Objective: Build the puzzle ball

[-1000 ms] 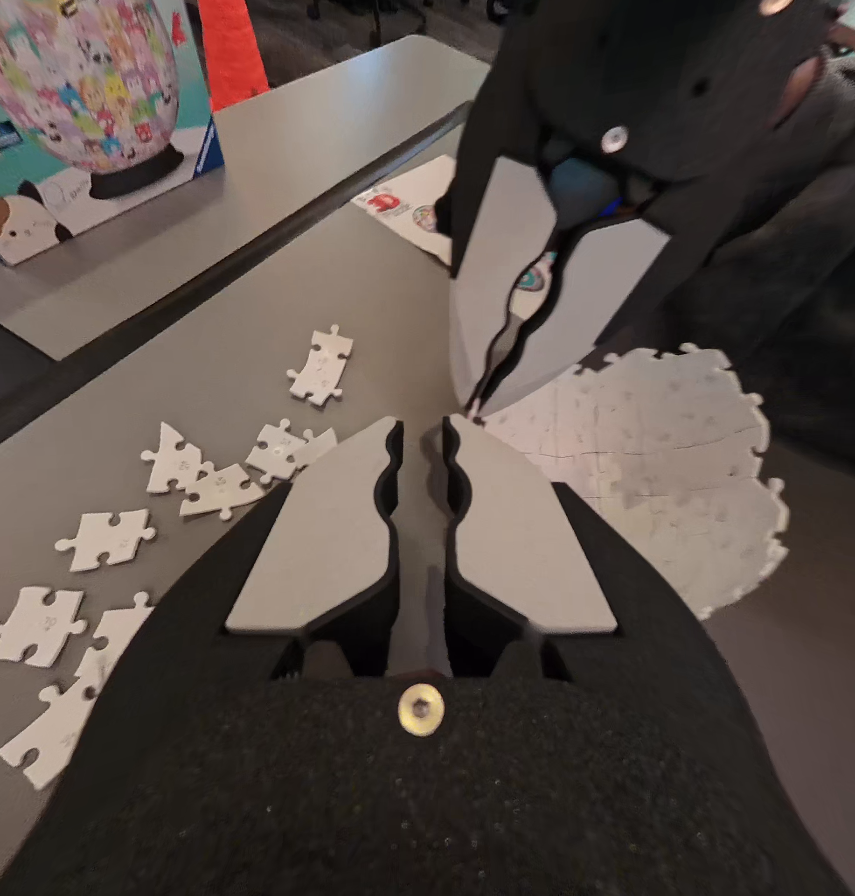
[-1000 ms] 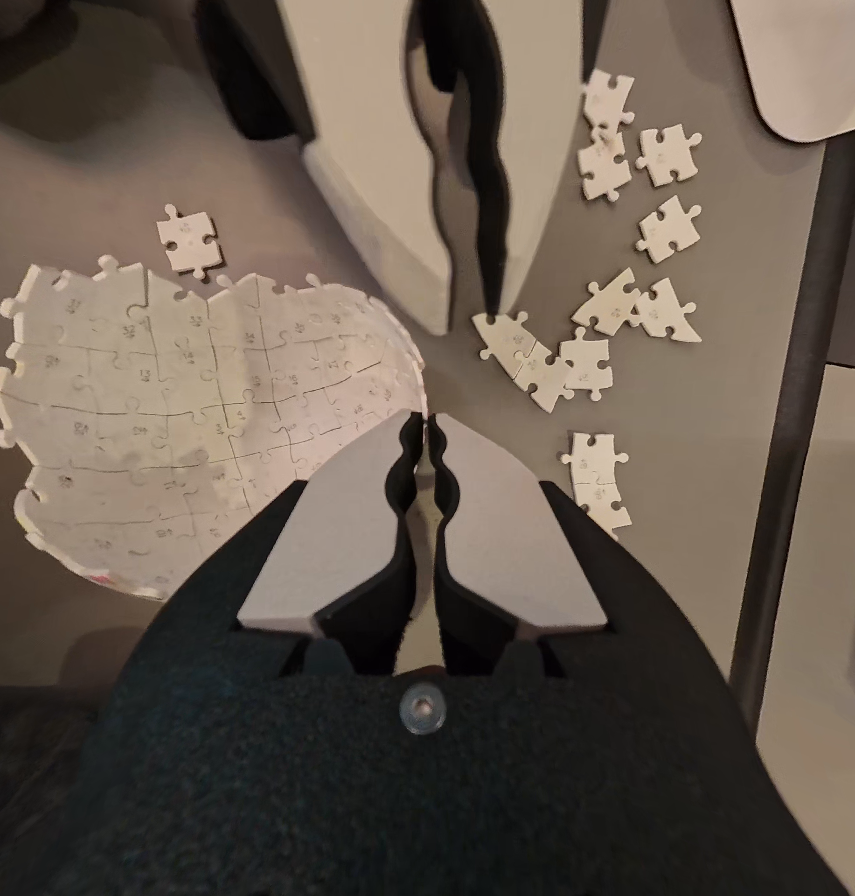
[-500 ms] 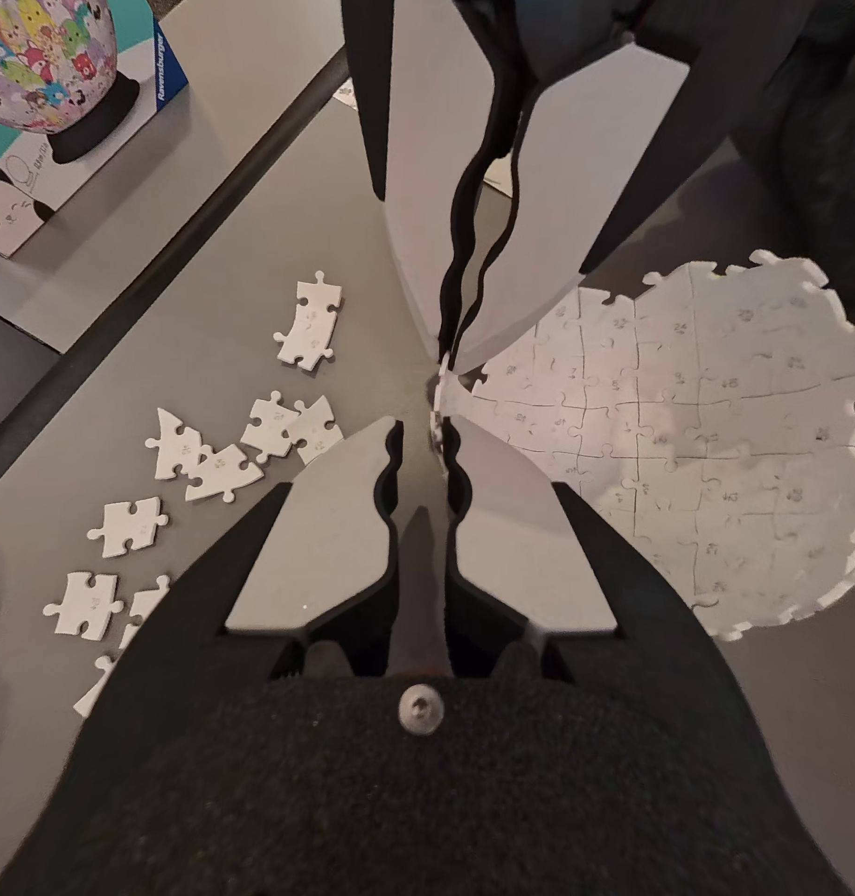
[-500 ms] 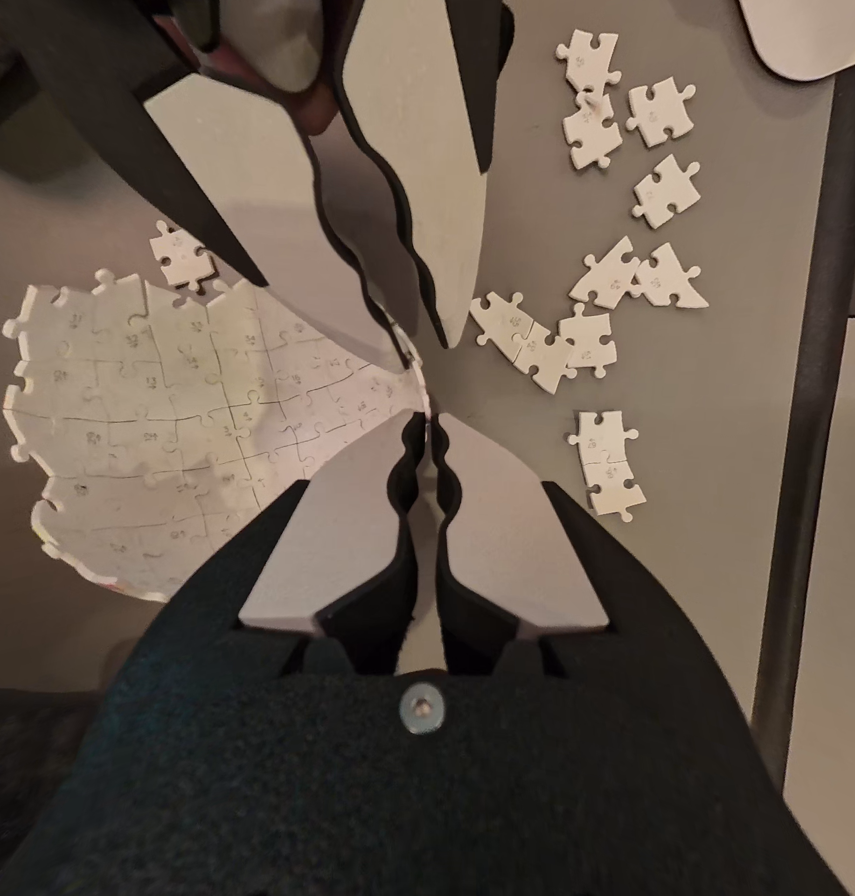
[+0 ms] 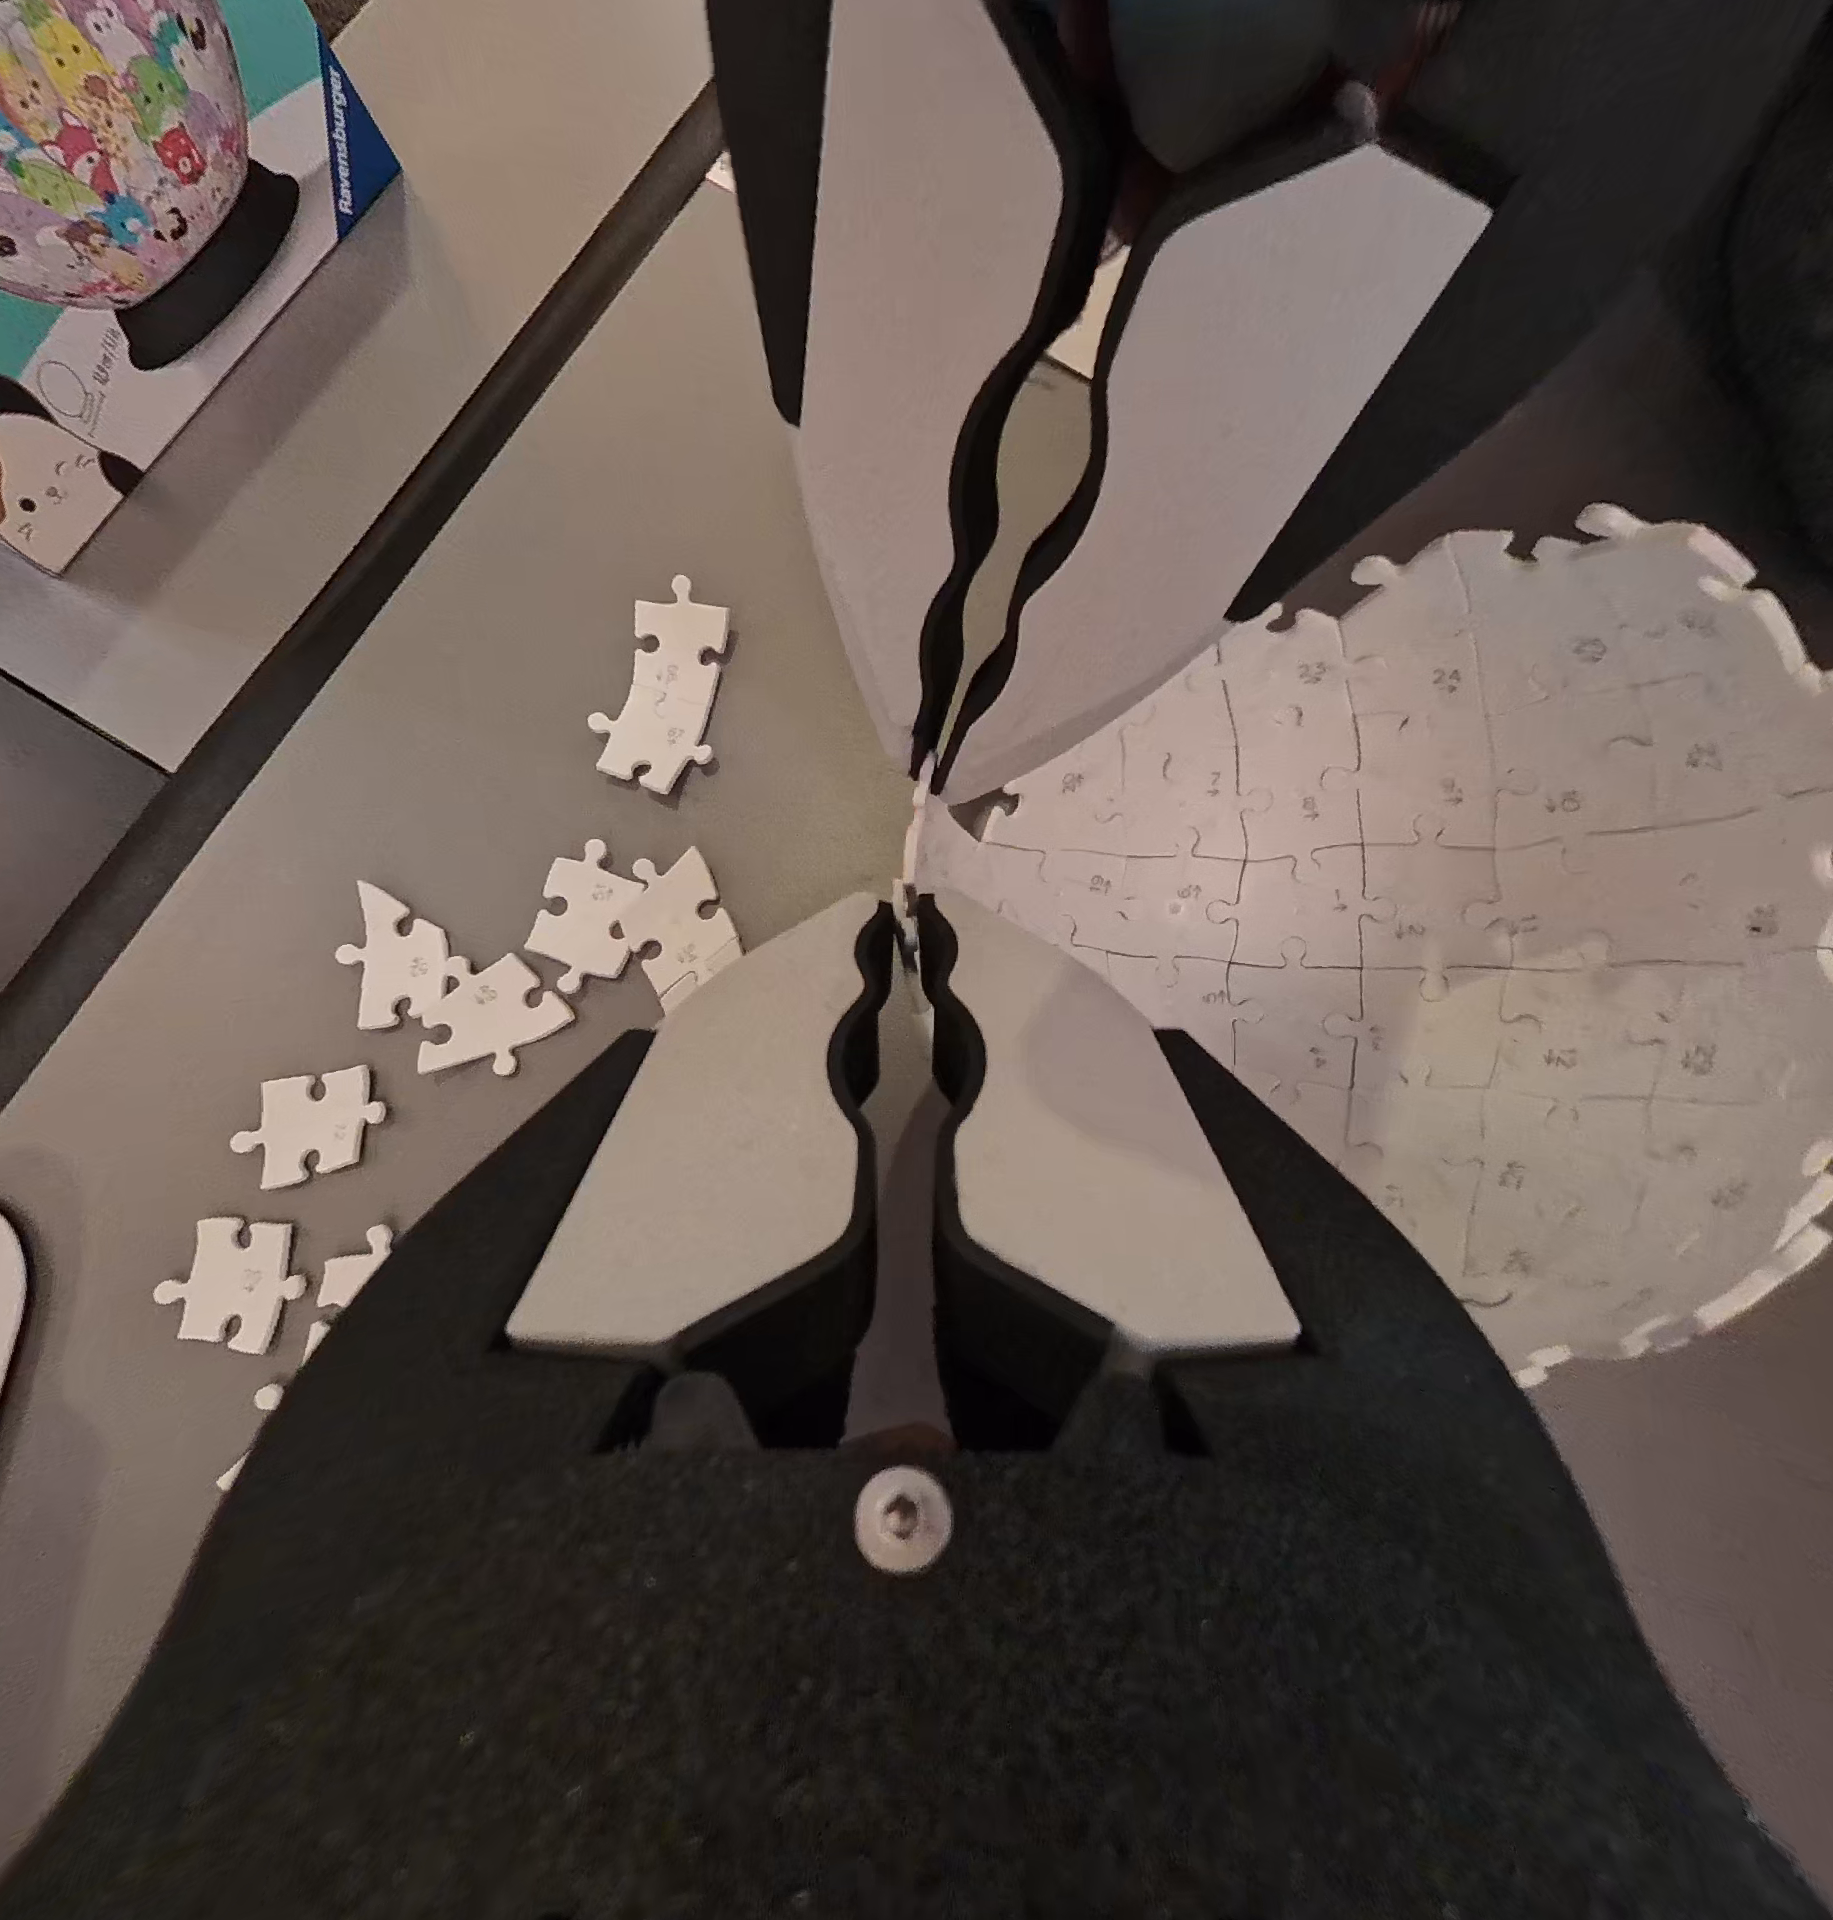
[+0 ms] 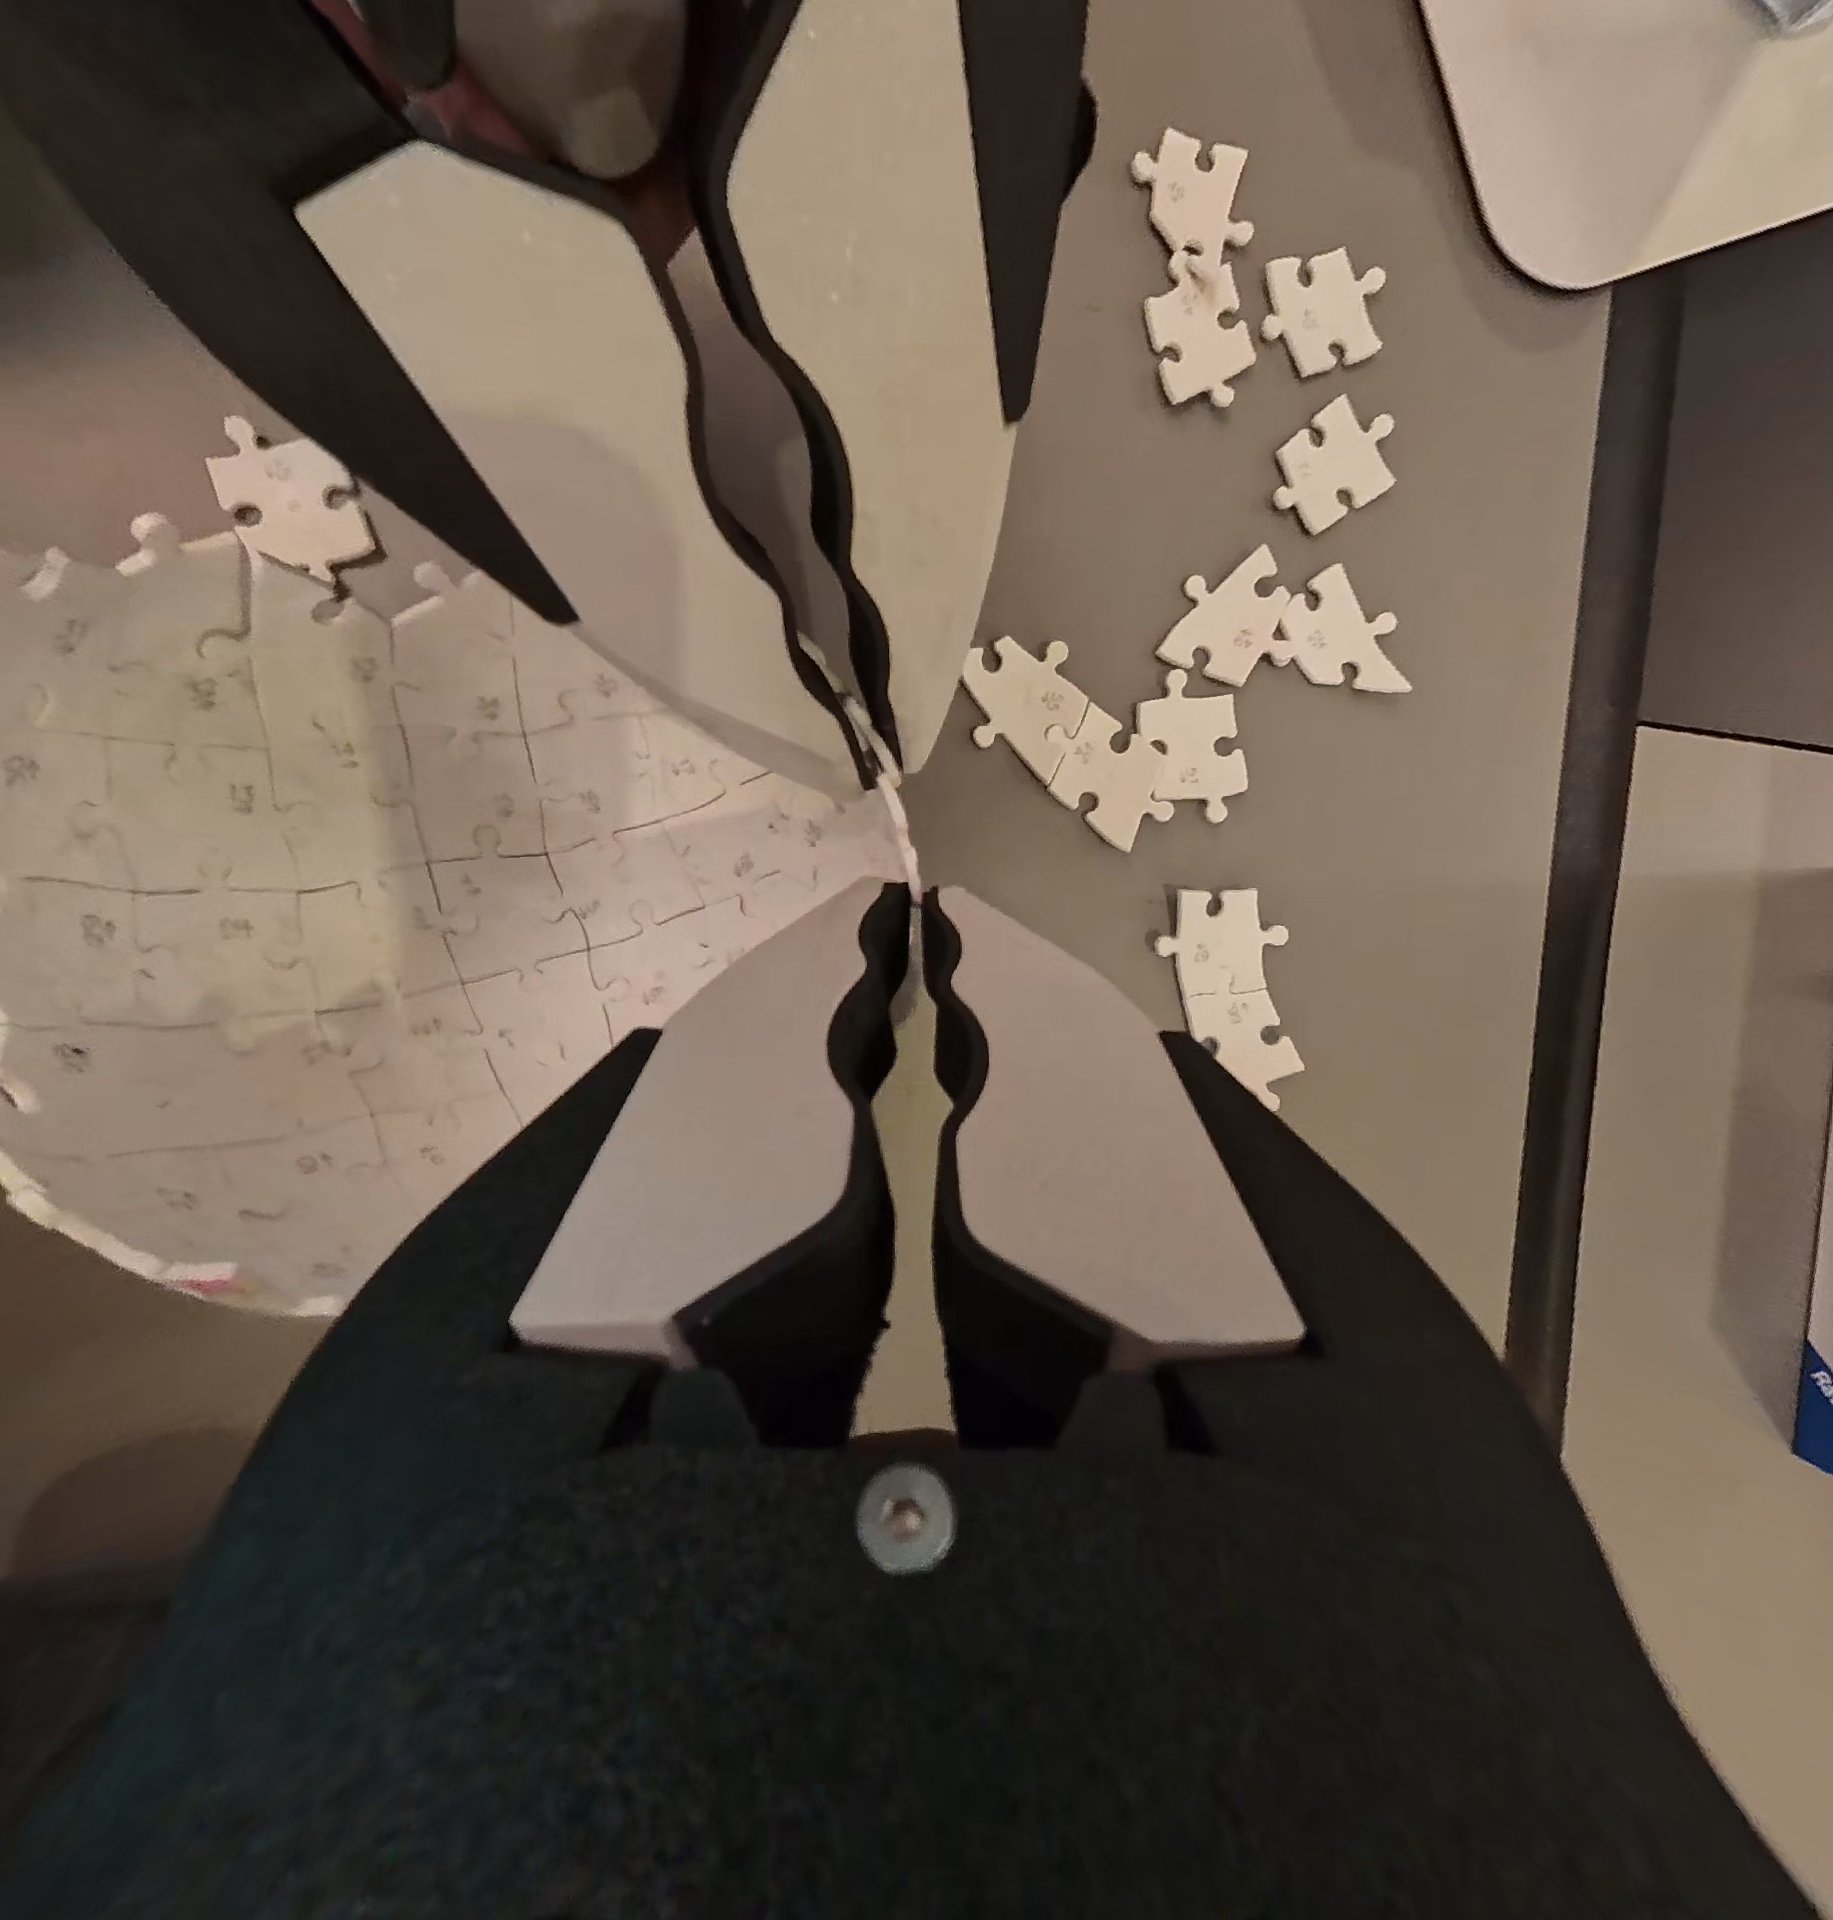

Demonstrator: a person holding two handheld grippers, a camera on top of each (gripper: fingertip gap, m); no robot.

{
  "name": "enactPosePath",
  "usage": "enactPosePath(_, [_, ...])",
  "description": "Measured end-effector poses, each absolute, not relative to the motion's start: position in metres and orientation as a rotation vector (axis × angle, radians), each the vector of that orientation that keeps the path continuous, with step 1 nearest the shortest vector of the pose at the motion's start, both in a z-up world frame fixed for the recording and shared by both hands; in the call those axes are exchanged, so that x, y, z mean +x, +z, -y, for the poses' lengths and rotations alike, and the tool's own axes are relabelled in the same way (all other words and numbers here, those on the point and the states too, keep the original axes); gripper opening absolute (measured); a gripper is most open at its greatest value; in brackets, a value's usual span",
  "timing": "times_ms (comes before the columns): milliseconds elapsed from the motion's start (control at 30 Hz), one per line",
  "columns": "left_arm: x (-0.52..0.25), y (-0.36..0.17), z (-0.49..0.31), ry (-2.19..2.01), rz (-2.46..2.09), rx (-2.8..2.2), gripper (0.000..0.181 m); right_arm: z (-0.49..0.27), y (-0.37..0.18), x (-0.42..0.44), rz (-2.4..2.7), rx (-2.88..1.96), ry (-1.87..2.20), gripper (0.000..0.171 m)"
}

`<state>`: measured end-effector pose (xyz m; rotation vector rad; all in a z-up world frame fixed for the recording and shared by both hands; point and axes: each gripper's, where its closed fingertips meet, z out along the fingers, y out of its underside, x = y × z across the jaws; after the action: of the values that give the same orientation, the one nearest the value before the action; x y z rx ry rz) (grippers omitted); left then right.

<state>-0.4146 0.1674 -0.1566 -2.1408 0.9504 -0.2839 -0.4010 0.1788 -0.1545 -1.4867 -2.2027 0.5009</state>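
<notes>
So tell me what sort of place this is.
Probably an office or lab workroom, not a home: plain grey tables pushed together along a dark seam, a puzzle box set aside on one, and loose puzzle pieces laid out beside the half-built puzzle ball.

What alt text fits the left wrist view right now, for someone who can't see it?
The left tool and the right tool pinch the same rim of a curved white puzzle shell from opposite sides. Loose white pieces lie on the grey table to the left, with the puzzle box behind.
</notes>
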Motion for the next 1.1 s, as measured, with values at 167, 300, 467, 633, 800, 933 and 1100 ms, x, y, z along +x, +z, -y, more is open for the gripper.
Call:
enactPosePath(167, [-0.416, -0.156, -0.169, -0.291, -0.928, -2.143, 0.004, -0.18, -0.154, -0.403, 2.173, -1.499, 0.538, 0.002])
enactPosePath(300, [-0.419, -0.153, -0.164, -0.337, -0.932, -2.141, 0.009, -0.179, -0.154, -0.404, 2.168, -1.514, 0.549, 0.002])
enactPosePath(467, [-0.431, -0.126, -0.163, -0.598, -0.766, -2.064, 0.02, -0.18, -0.154, -0.404, 2.168, -1.525, 0.557, 0.002])
enactPosePath(633, [-0.46, -0.145, -0.19, -0.78, -0.545, -2.098, 0.0, -0.18, -0.154, -0.405, 2.161, -1.531, 0.557, 0.002])
enactPosePath(800, [-0.441, -0.18, -0.2, -0.715, -0.753, -2.17, 0.0, -0.18, -0.155, -0.407, 2.148, -1.547, 0.568, 0.003])
enactPosePath(933, [-0.431, -0.202, -0.195, -0.602, -0.925, -2.194, 0.0, -0.182, -0.156, -0.407, 2.14, -1.565, 0.57, 0.003])
enactPosePath(1100, [-0.424, -0.2, -0.194, -0.608, -0.957, -2.161, 0.0, -0.182, -0.157, -0.408, 2.137, -1.575, 0.566, 0.003])
